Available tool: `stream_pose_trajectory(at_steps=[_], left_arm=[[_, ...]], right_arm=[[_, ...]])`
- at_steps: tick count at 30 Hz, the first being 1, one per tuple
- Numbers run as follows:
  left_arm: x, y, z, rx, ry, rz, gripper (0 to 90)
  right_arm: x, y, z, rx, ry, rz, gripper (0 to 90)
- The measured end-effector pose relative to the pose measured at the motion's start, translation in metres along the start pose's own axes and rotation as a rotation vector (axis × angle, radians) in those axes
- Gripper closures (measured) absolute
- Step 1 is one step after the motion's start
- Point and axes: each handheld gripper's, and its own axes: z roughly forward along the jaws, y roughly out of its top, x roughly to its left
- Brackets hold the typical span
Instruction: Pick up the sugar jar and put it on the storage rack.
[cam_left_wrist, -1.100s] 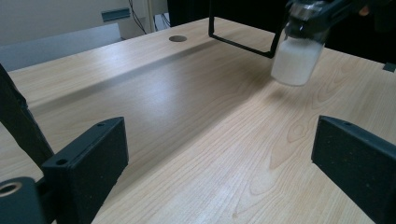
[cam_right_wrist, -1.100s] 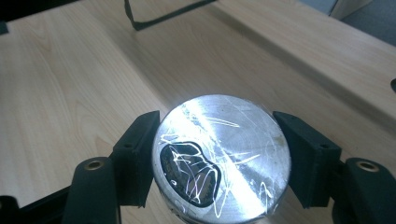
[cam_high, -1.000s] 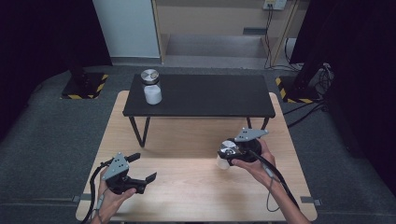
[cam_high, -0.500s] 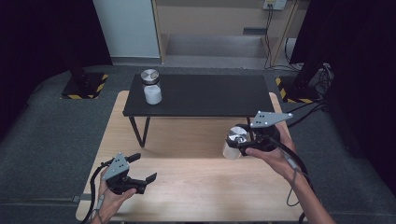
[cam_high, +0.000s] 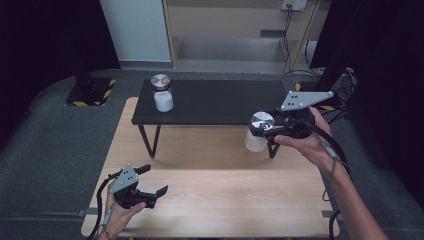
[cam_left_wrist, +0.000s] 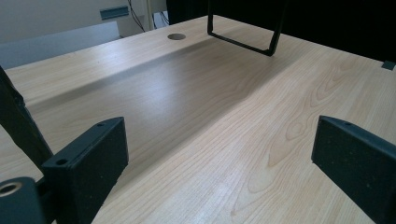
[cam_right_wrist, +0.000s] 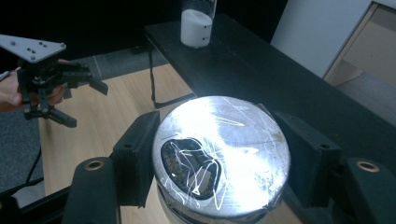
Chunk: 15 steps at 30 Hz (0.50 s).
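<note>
- Two jars share the scene: your right gripper (cam_high: 266, 131) pinches a silver-lidded jar (cam_high: 259, 131) in the air beside the black bench (cam_high: 220, 102).
- Your left gripper (cam_high: 150, 186) rests spread over the wooden bench (cam_high: 210, 195).
- Second jar (cam_high: 162, 93) stands on the black bench.

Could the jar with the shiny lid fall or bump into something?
Maybe. The right claw pinches the jar only around its shiny lid, high above the wooden table, so a loose lid or a slip could drop it. It also hangs close to the black shelf's front edge and might knock it. The other jar stands far off, so it looks safe.
</note>
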Motion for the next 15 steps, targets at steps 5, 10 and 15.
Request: stream_pose_trajectory(at_steps=[5,10,15], left_arm=[[-0.001,-0.001,-0.003,0.000,0.006,-0.001,2.8],[-0.002,-0.003,-0.005,-0.002,0.017,-0.009,2.8],[-0.002,-0.004,-0.008,-0.001,0.024,-0.013,2.9]], right_arm=[[-0.011,0.011,0.003,0.006,-0.014,0.004,34.7],[-0.024,0.021,0.011,0.014,-0.022,0.010,34.7],[-0.038,0.032,0.020,0.015,-0.042,0.020,34.7]])
